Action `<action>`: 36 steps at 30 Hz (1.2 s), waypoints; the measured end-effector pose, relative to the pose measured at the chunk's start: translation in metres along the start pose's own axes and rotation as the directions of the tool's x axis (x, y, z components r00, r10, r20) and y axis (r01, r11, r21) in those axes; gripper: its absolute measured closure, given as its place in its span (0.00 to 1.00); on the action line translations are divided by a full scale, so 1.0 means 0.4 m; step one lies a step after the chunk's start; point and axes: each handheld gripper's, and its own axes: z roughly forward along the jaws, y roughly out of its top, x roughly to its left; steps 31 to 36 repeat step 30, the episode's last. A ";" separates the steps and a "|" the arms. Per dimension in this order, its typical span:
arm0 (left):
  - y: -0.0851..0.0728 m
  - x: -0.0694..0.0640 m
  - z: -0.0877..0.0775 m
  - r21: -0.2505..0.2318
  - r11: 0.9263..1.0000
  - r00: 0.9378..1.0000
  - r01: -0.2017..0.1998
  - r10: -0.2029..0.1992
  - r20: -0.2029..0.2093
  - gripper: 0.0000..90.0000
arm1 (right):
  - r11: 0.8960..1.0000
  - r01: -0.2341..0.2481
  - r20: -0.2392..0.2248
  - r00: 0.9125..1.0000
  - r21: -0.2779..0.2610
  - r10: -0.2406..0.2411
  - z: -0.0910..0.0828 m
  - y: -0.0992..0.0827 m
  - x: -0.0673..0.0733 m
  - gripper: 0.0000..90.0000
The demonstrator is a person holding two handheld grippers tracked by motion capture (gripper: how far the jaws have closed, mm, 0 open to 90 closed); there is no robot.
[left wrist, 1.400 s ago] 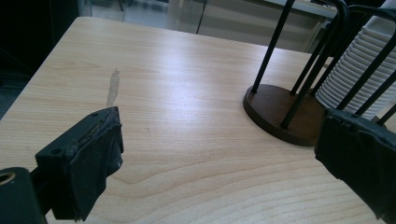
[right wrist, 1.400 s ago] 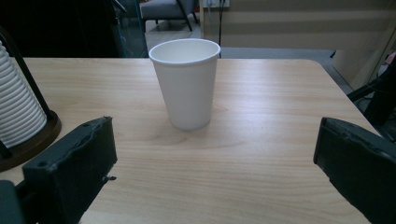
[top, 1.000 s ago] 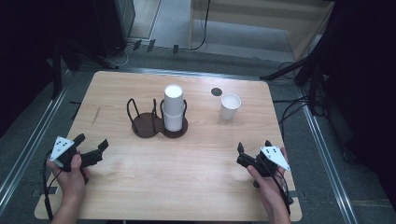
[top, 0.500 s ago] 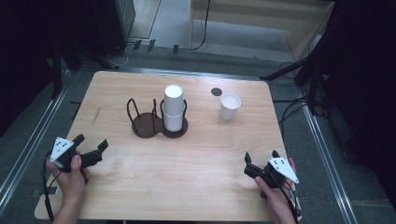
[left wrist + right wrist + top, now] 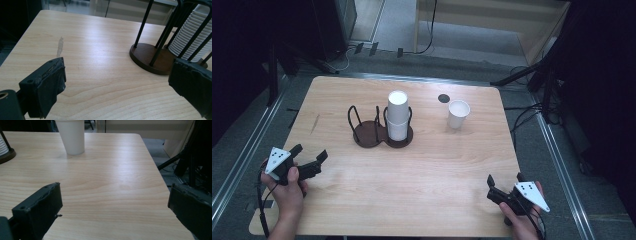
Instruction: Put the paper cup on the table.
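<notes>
Loose cup [image 5: 458, 113] stands upright, upper right of centre in the high view; stack [image 5: 397, 115] is seated in the right ring of the holder [image 5: 371, 135], centre. Paper cups are judged light, thin-walled and easily crushed; a gentle pinch at mid-wall or rim is advised. Left gripper [image 5: 307, 159] is held low at lower left, right gripper [image 5: 504, 182] at lower right. Both sets of jaws are spread wide, nothing between them.
</notes>
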 end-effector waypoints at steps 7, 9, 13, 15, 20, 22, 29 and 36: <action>0.000 0.002 0.000 0.003 1.000 1.000 0.004 -0.004 0.001 0.02 | 1.000 -0.010 0.024 1.000 -0.002 0.010 -0.015 -0.012 -0.032 0.00; 0.000 0.002 -0.001 -0.001 1.000 1.000 0.006 -0.006 -0.005 0.02 | 1.000 -0.011 0.029 1.000 -0.012 0.011 -0.017 -0.015 -0.032 0.00; -0.001 0.002 -0.003 -0.009 1.000 1.000 0.008 -0.008 -0.013 0.02 | 1.000 -0.005 0.023 1.000 -0.016 0.006 -0.018 -0.016 -0.030 0.00; -0.001 0.004 -0.004 -0.011 1.000 1.000 0.013 -0.013 -0.011 0.02 | 1.000 -0.001 0.024 1.000 -0.014 0.001 -0.018 -0.016 -0.029 0.00; -0.003 0.009 -0.007 -0.030 0.999 0.999 0.039 -0.039 -0.006 0.02 | 1.000 -0.003 0.030 1.000 -0.008 0.004 -0.016 -0.015 -0.029 0.00; -0.002 0.012 -0.006 -0.026 0.999 0.999 0.047 -0.047 -0.008 0.02 | 1.000 -0.018 0.031 0.999 -0.006 0.018 -0.016 -0.015 -0.031 0.00; 0.001 0.014 -0.001 -0.014 0.998 0.998 0.056 -0.056 -0.007 0.02 | 0.998 -0.053 0.039 0.998 0.014 0.053 -0.010 -0.012 -0.037 0.00; 0.002 0.015 0.001 -0.007 0.998 0.998 0.057 -0.057 -0.010 0.02 | 0.998 -0.056 0.038 0.998 0.014 0.055 -0.010 -0.012 -0.037 0.00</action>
